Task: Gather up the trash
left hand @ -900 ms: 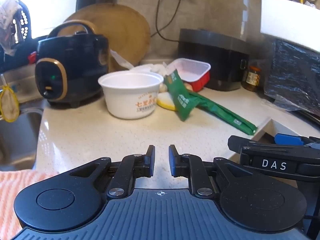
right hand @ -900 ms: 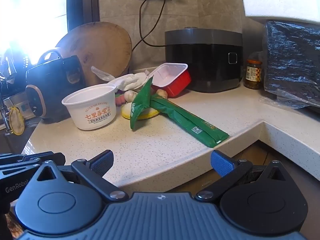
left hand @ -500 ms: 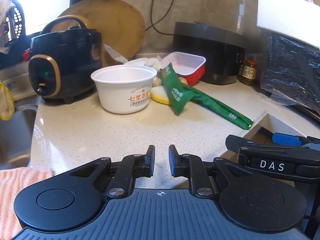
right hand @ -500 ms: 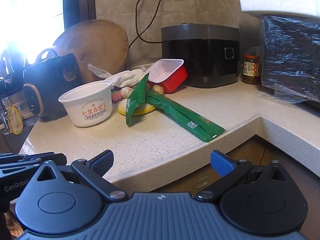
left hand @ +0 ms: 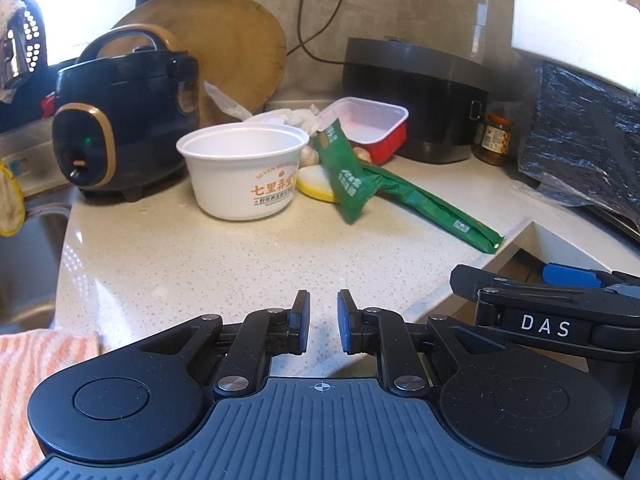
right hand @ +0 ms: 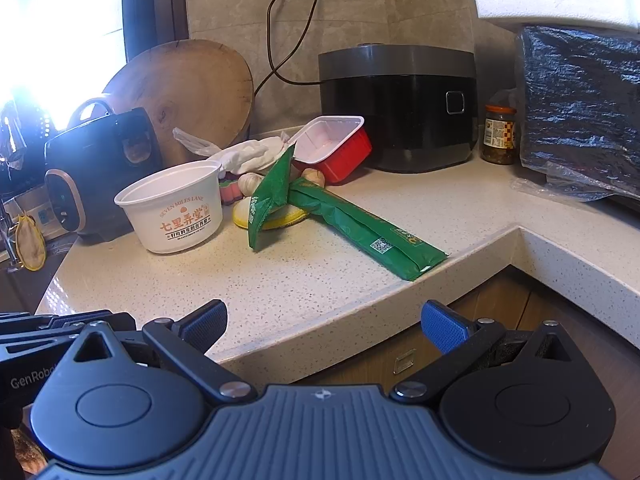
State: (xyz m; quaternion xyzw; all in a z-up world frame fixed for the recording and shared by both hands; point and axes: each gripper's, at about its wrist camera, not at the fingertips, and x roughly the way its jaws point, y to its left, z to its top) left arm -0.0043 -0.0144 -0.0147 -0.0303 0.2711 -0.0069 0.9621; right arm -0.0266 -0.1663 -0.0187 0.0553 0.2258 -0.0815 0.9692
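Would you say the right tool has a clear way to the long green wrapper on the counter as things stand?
Probably yes. The right tool is wide open and empty, and the green wrapper lies flat with its near end at the counter edge, only bare surface between. The white bowl stands off to the side.

I see a green wrapper (right hand: 348,224), a white bowl (right hand: 176,208) with orange letters, a red tray (right hand: 340,152), a speckled beige surface (right hand: 304,288).

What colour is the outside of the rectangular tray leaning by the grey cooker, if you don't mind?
Red tray, pale inside; clearest in the right wrist view.
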